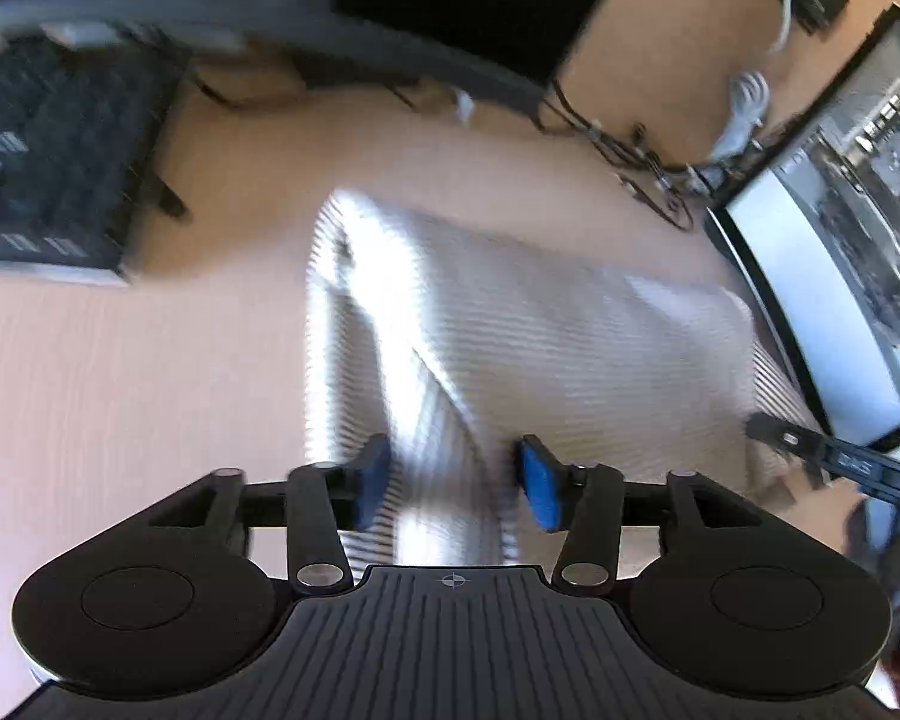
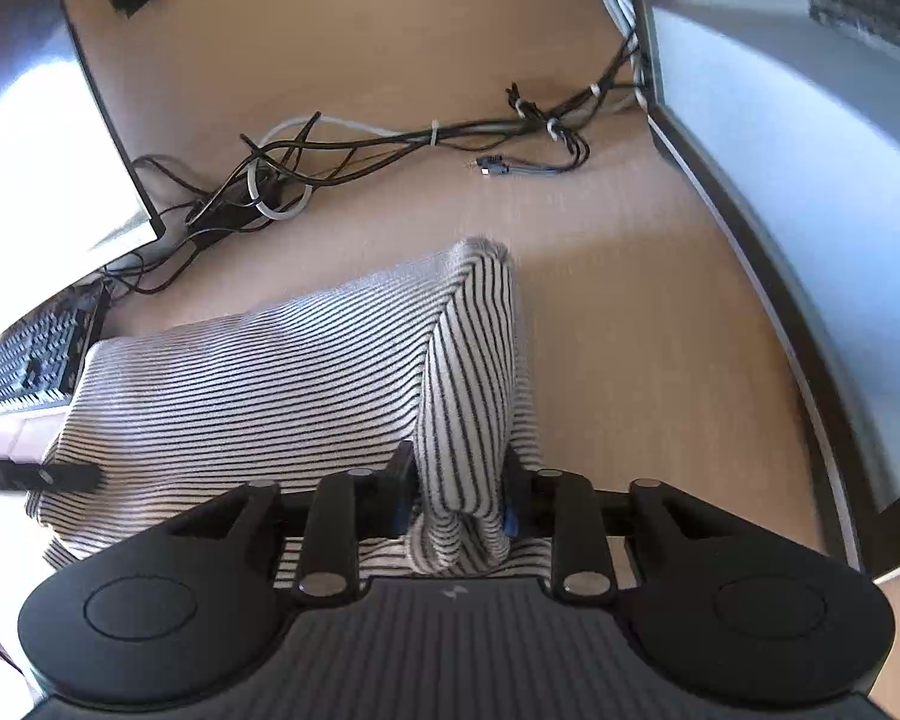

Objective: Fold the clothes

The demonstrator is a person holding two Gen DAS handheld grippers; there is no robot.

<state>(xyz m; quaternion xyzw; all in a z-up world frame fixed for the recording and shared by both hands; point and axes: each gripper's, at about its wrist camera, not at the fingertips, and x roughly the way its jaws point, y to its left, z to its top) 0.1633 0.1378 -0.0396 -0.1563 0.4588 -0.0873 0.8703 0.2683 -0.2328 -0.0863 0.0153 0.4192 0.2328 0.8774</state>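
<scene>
Left wrist view: left tool (image 1: 453, 480) standing apart over blurred striped garment (image 1: 510, 330). Right tool (image 2: 453, 495) clamping a bunched fold, pads mostly hidden.

Striped garment (image 2: 258, 384), folded on desk (image 2: 630, 360)

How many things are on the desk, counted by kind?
Striped garment: 1
Keyboard: 1
Monitors: 2
Cable bundle: 1
Total: 5
</scene>
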